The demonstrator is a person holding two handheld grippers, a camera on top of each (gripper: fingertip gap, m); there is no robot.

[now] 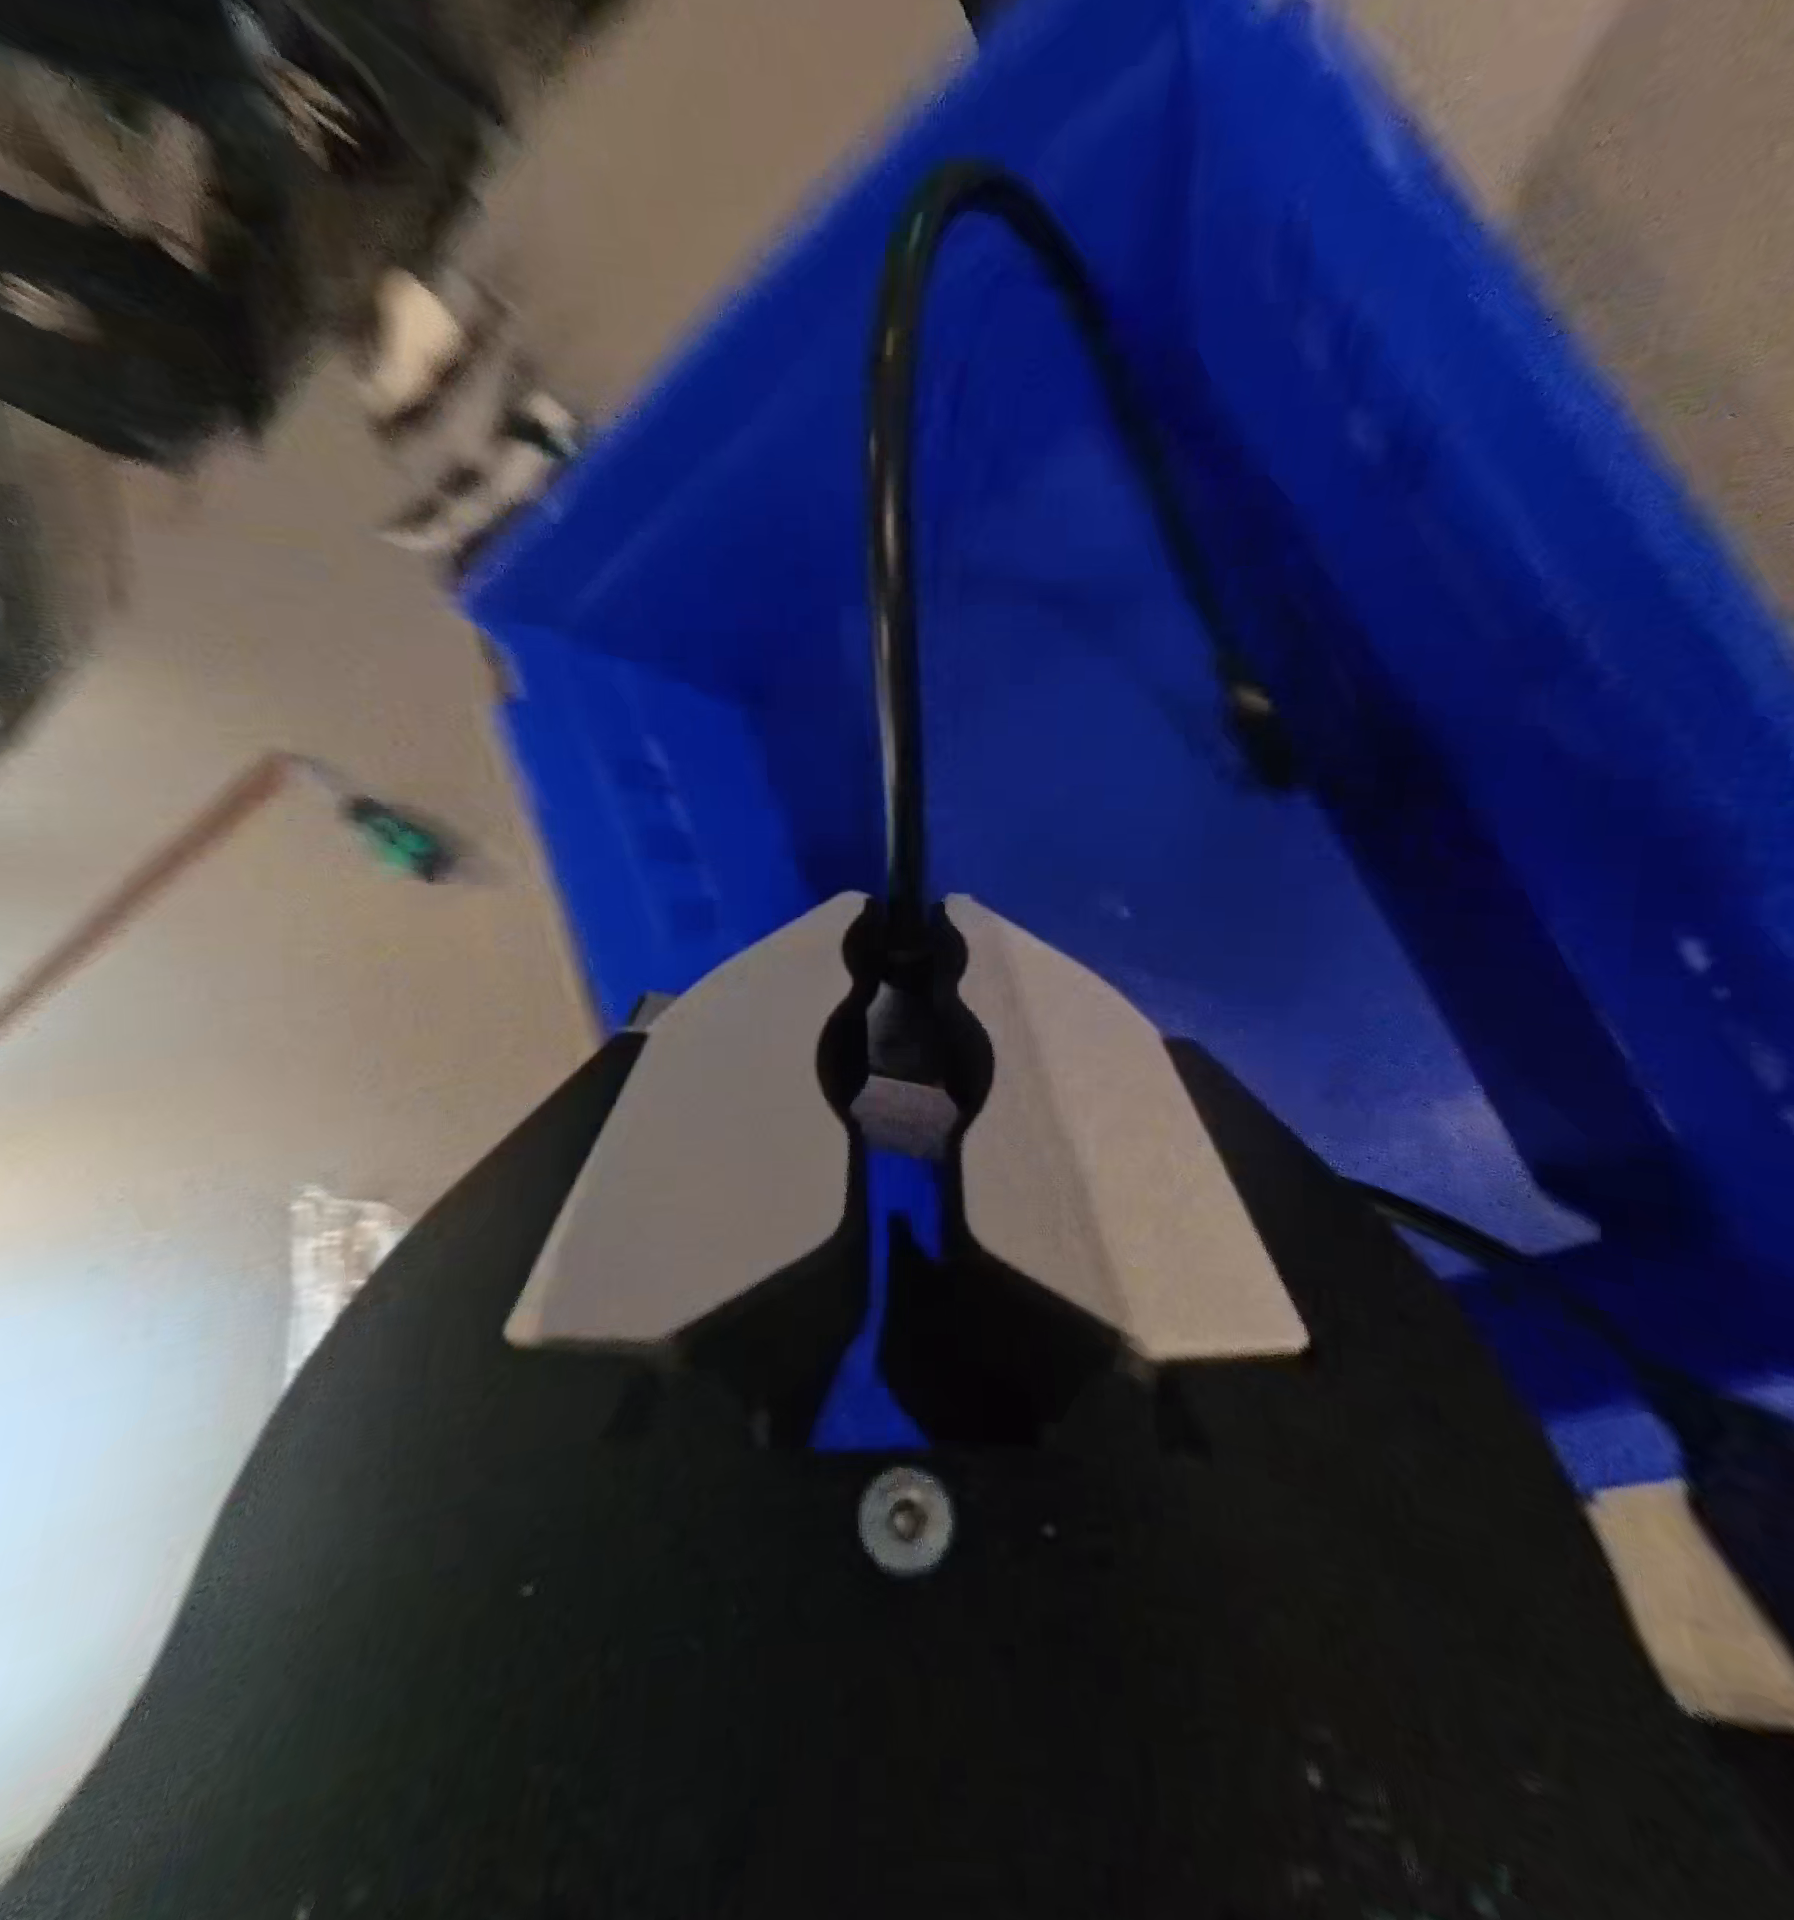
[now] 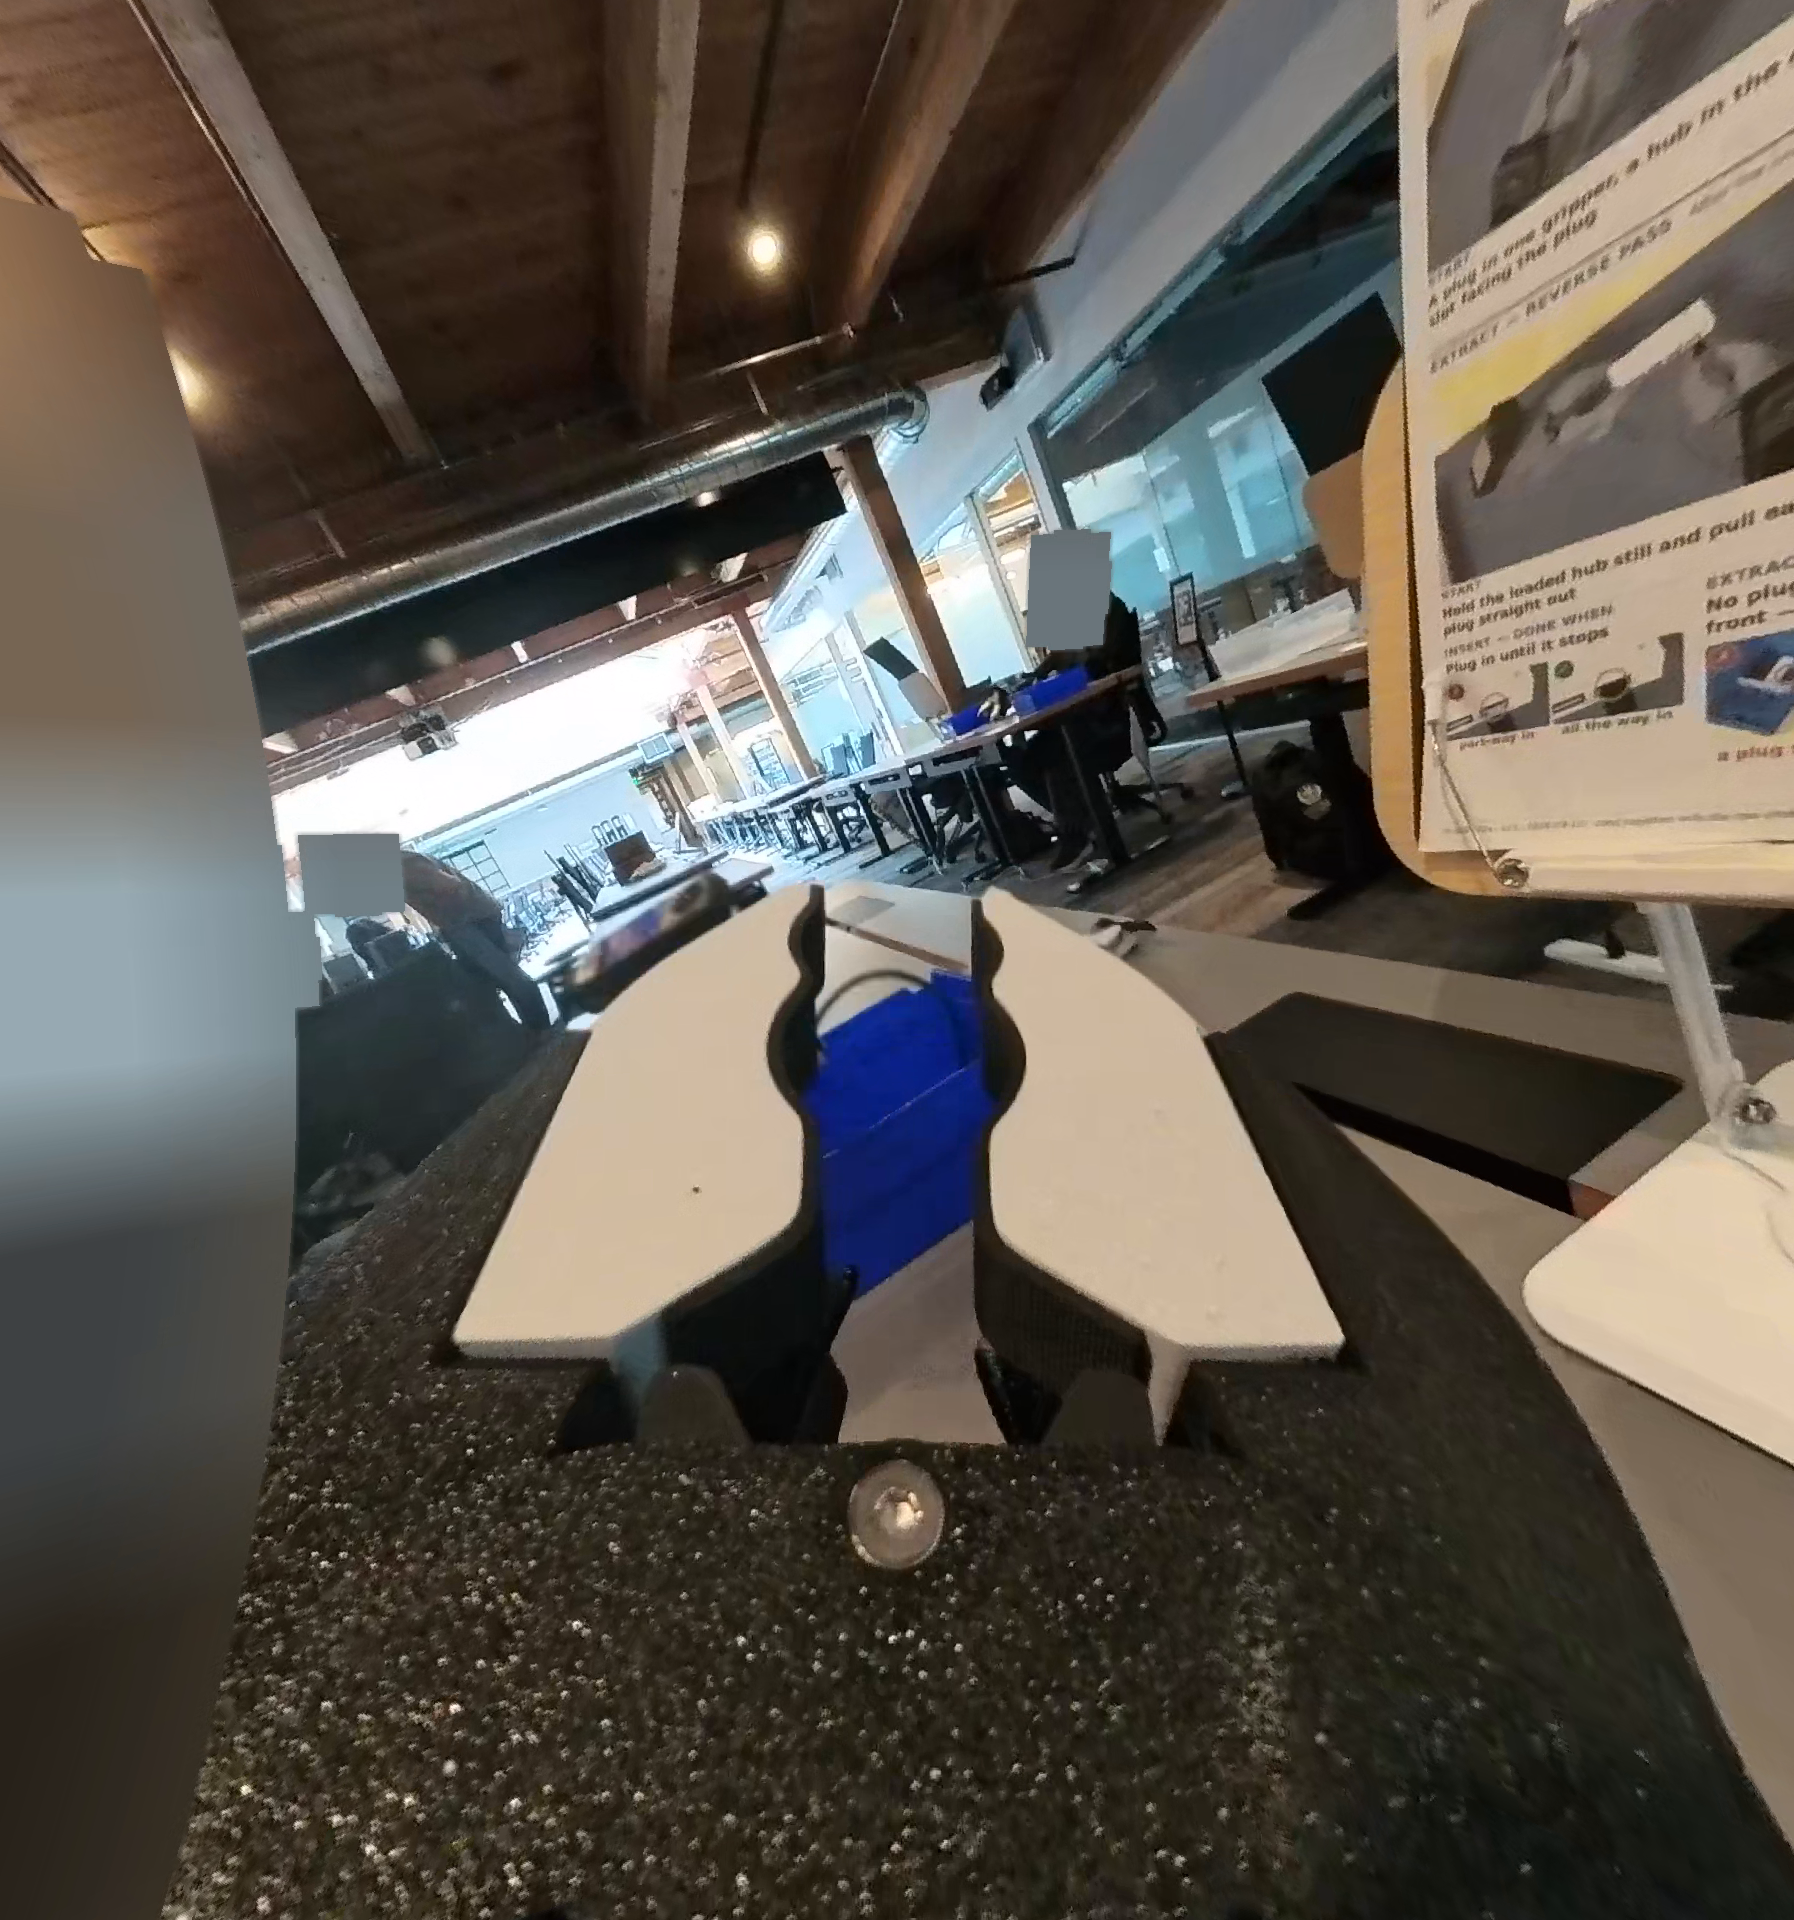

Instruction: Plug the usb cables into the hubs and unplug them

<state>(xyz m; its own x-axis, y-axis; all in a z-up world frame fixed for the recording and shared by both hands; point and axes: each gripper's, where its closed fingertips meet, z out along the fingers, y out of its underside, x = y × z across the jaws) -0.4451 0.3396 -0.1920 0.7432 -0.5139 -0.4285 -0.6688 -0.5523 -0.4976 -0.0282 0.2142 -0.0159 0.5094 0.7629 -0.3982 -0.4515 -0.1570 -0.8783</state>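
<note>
In the left wrist view we cannot make out the smeared dark shapes (image 1: 145, 229) at upper left, nor the blurred green-tipped object (image 1: 394, 831) on the beige surface (image 1: 249, 1039). The thin black usb cable's (image 1: 898, 623) far plug (image 1: 1257, 727) is indistinct against the deep blue plastic bin (image 1: 1392, 520).

This is a large open-plan office or lab workspace in a converted industrial building. The right wrist view shows an exposed timber-beam ceiling (image 2: 519, 208) with a round silver ventilation duct (image 2: 602, 488), long rows of dark-legged desks (image 2: 872, 800) with black office chairs (image 2: 1132, 727), and glass-walled meeting rooms (image 2: 1163, 520) along the right. A printed instruction sheet with photographs (image 2: 1631, 416) hangs on a white stand at the grey bench's right edge.
</note>
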